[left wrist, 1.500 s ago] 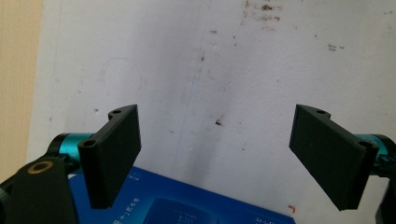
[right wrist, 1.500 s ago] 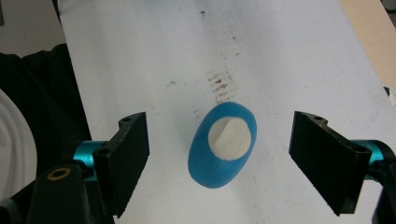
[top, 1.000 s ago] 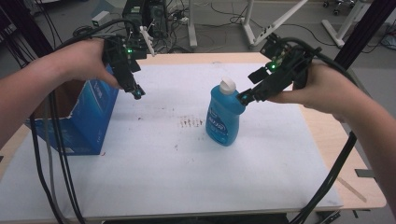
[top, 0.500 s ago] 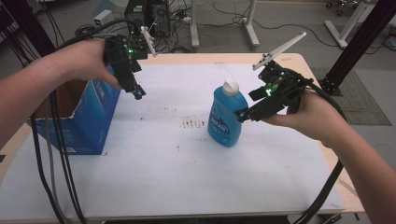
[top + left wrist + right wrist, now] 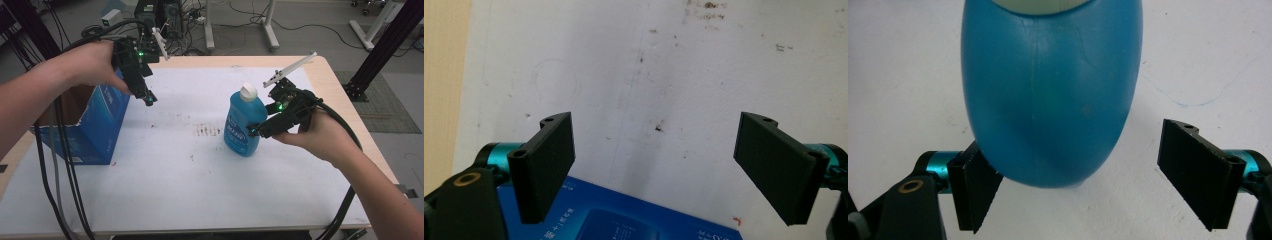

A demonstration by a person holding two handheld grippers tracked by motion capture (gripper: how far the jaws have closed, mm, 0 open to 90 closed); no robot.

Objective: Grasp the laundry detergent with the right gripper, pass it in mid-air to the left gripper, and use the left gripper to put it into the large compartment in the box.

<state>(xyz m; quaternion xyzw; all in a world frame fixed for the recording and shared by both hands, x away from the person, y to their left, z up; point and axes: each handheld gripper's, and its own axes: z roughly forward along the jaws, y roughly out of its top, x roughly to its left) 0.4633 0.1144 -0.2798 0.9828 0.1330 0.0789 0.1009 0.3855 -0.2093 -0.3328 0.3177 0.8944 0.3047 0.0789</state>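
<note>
A blue liquid bottle with a white cap stands on the white table cover, right of centre. My right gripper is open at the bottle's lower right side. In the right gripper view the bottle sits between the jaws, the left jaw touching it and the right jaw well apart from it; the right gripper holds nothing. My left gripper hangs open above the cover, beside an open blue cardboard box. The left gripper has only stained cover between its jaws, with the box below.
Dark stains mark the cover's middle. Black cables trail from the left hand over the table's left front. The wooden table edge shows at the right. Desk legs and cables lie on the floor beyond.
My right gripper has slid from the bottle's neck down to its lower body, and the hand has swung nearer. The bottle sits slightly further left. The left gripper has held still.
</note>
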